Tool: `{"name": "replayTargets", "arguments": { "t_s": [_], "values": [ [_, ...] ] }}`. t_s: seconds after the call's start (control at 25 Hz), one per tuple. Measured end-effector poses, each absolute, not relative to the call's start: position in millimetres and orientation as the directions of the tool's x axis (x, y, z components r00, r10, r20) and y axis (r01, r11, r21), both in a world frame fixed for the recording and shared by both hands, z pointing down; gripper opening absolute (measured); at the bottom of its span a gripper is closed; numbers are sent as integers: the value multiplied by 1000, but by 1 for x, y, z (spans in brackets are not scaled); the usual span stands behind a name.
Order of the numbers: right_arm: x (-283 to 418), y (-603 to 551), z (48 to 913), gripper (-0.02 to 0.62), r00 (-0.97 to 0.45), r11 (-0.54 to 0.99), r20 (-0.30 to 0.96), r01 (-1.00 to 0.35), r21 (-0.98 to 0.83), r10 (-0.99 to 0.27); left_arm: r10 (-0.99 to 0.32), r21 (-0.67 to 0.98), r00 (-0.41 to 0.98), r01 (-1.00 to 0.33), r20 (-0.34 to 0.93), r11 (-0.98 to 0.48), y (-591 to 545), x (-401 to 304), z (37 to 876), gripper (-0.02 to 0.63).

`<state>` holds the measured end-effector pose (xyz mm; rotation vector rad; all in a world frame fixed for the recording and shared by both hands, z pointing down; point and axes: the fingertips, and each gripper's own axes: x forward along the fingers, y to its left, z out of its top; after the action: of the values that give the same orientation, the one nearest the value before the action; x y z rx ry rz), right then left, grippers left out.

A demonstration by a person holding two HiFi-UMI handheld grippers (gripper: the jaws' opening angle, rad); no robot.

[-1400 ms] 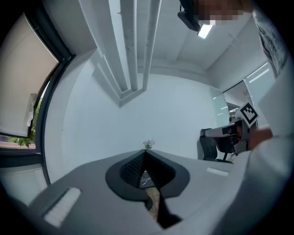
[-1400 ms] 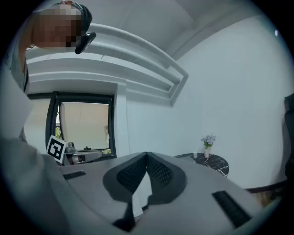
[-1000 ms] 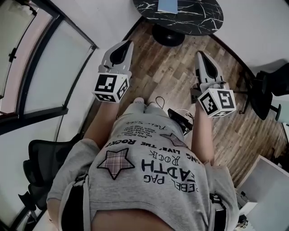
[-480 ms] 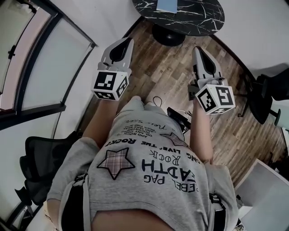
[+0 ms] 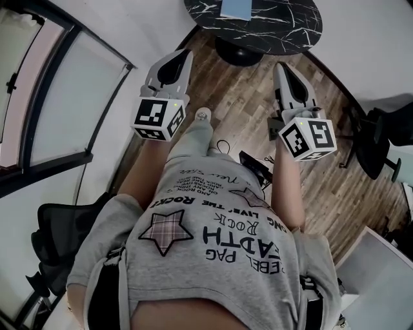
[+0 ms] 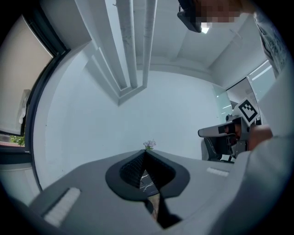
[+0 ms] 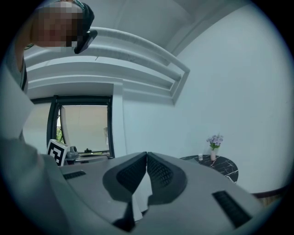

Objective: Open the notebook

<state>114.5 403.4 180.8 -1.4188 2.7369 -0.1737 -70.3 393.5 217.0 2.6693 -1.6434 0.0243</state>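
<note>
A light blue notebook (image 5: pixel 237 8) lies closed on a round black marble table (image 5: pixel 271 29) at the top of the head view. Both grippers are held level in front of the person, short of the table and apart from it. My left gripper (image 5: pixel 183 58) has its jaws together with nothing between them, and my right gripper (image 5: pixel 281 67) is likewise shut and empty. In the right gripper view the table (image 7: pixel 219 165) shows at the right, bearing a small vase of purple flowers (image 7: pixel 214 146). The flowers (image 6: pixel 149 145) peek just over my left gripper (image 6: pixel 146 152).
The table stands on wooden floor (image 5: pixel 245 97) near a white wall. A glass window wall (image 5: pixel 71 97) runs along the left. A black chair (image 5: pixel 384 129) stands at the right, another (image 5: pixel 55 242) at lower left. A black device with cables (image 5: pixel 258 169) lies on the floor; a white cabinet (image 5: pixel 381 271) stands at lower right.
Both grippers have moved forward towards the table, which now sits closer in the head view. One of the person's feet has stepped forward between them. The jaws stayed shut.
</note>
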Motion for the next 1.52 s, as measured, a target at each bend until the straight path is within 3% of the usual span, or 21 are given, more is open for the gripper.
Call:
{"name": "replayTargets", "arguments": {
  "t_s": [0.96, 1.52],
  "values": [
    [79, 198, 177, 14, -514, 511, 13, -855, -84, -858, -836, -2, 547, -837, -25, -548, 171, -89, 205, 9],
    [62, 139, 184, 14, -506, 501, 33, -860, -96, -862, -830, 9, 557, -830, -2, -557, 109, -107, 214, 9]
  ]
}}
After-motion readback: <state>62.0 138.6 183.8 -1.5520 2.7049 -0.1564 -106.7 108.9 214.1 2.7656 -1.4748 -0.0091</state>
